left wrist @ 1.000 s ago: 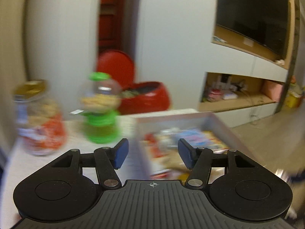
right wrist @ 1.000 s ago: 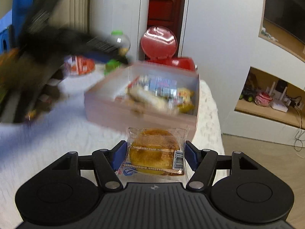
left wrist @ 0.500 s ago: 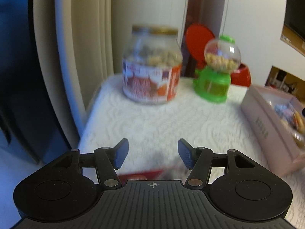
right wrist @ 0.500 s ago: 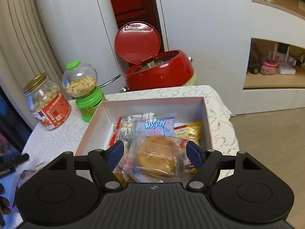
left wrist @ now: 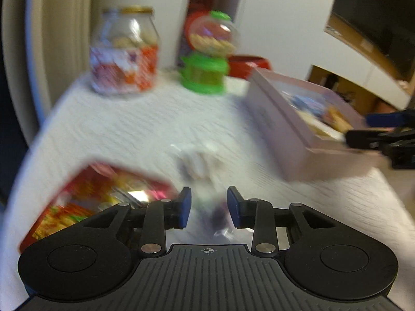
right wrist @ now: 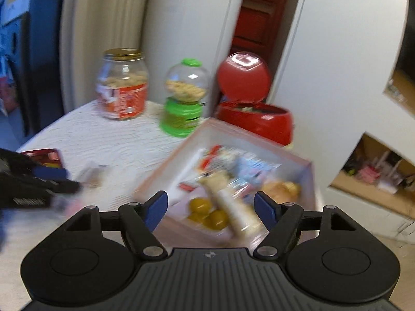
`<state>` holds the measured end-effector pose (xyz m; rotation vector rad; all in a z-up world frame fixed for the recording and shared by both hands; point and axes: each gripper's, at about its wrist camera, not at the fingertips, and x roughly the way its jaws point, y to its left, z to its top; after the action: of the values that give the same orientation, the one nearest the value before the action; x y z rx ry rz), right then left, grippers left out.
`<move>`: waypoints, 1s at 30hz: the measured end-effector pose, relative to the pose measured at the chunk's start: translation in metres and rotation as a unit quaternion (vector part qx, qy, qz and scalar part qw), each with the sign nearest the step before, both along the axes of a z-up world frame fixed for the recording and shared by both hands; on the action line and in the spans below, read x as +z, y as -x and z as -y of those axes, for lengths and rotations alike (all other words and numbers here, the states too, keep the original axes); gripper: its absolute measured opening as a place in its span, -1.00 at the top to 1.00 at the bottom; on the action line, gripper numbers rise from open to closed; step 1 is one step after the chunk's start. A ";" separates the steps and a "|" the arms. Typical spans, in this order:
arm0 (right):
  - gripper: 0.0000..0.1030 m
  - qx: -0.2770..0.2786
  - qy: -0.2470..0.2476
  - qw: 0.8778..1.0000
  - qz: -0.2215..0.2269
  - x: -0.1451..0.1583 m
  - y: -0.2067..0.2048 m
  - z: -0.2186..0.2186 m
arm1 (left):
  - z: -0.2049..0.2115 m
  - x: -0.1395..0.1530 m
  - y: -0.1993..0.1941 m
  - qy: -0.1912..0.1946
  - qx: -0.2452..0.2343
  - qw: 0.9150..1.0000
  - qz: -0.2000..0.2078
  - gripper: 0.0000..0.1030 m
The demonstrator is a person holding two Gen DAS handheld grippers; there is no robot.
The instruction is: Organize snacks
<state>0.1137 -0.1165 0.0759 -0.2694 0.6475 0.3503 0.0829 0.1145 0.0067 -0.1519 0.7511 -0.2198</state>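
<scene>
A pink box [right wrist: 306, 178] full of wrapped snacks [right wrist: 228, 207] stands on the white tablecloth; it also shows in the left wrist view [left wrist: 298, 140]. My right gripper [right wrist: 210, 208] is open and empty over the box's near edge. My left gripper [left wrist: 209, 206] hangs low over the table, its jaws narrowed around a small clear-wrapped snack [left wrist: 219, 220], blurred; contact is unclear. A red snack packet [left wrist: 98, 197] lies left of it. Another small wrapped snack [left wrist: 199, 163] lies ahead on the cloth.
A glass jar with a gold lid [left wrist: 124, 51] and a green candy dispenser [left wrist: 207, 51] stand at the table's far side. A red bin with its lid up [right wrist: 254, 114] stands behind the table. Shelves are at the right.
My right gripper let go of the wrapped bun and opened wider over the box. My left gripper dropped toward the table and its jaws narrowed around a small wrapped snack.
</scene>
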 end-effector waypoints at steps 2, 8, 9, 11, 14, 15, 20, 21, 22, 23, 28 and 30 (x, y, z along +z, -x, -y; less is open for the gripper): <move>-0.44 0.009 -0.018 1.000 -0.023 -0.004 0.004 0.001 | 0.007 0.001 0.014 0.008 -0.013 1.000 -0.003 0.29; -0.44 0.029 -0.053 0.996 -0.062 -0.016 0.013 -0.011 | -0.010 0.019 0.056 0.051 -0.012 0.999 0.012 0.28; -0.44 0.037 -0.060 0.995 -0.069 -0.017 0.014 -0.017 | -0.019 0.026 0.062 0.051 0.009 0.998 0.024 0.28; -0.44 0.054 -0.073 0.993 -0.082 -0.019 0.014 -0.032 | -0.042 0.036 0.071 0.047 0.058 0.996 0.046 0.28; -0.44 0.085 -0.074 0.989 -0.095 -0.024 0.014 -0.066 | -0.071 0.045 0.078 0.019 0.123 0.990 0.069 0.28; -0.44 0.091 -0.069 0.988 -0.099 -0.026 0.012 -0.077 | -0.080 0.046 0.074 0.014 0.132 0.989 0.069 0.28; -0.43 0.062 -0.041 0.990 -0.120 -0.054 -0.018 -0.132 | -0.124 0.030 0.039 0.043 0.166 0.984 0.056 0.28; -0.38 0.049 -0.034 0.991 -0.122 -0.060 -0.025 -0.138 | -0.129 0.025 0.034 0.046 0.168 0.984 0.049 0.28; -0.36 0.040 -0.029 0.991 -0.125 -0.065 -0.031 -0.142 | -0.132 0.019 0.024 0.047 0.169 0.984 0.042 0.28; -0.24 0.038 -0.033 0.992 -0.115 -0.065 -0.031 -0.142 | -0.134 0.012 0.015 0.047 0.163 0.985 0.034 0.28; 0.28 0.088 -0.017 0.989 -0.120 -0.055 -0.005 -0.122 | -0.117 0.002 0.011 0.018 0.119 0.992 0.039 0.36; 0.28 0.096 -0.013 0.988 -0.123 -0.054 0.008 -0.107 | -0.104 0.003 0.017 0.034 0.094 0.994 0.036 0.43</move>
<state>0.1055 -0.0090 0.0215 -0.2654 0.8619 0.5823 0.0664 0.2187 0.0101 -0.2771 0.6536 -0.0723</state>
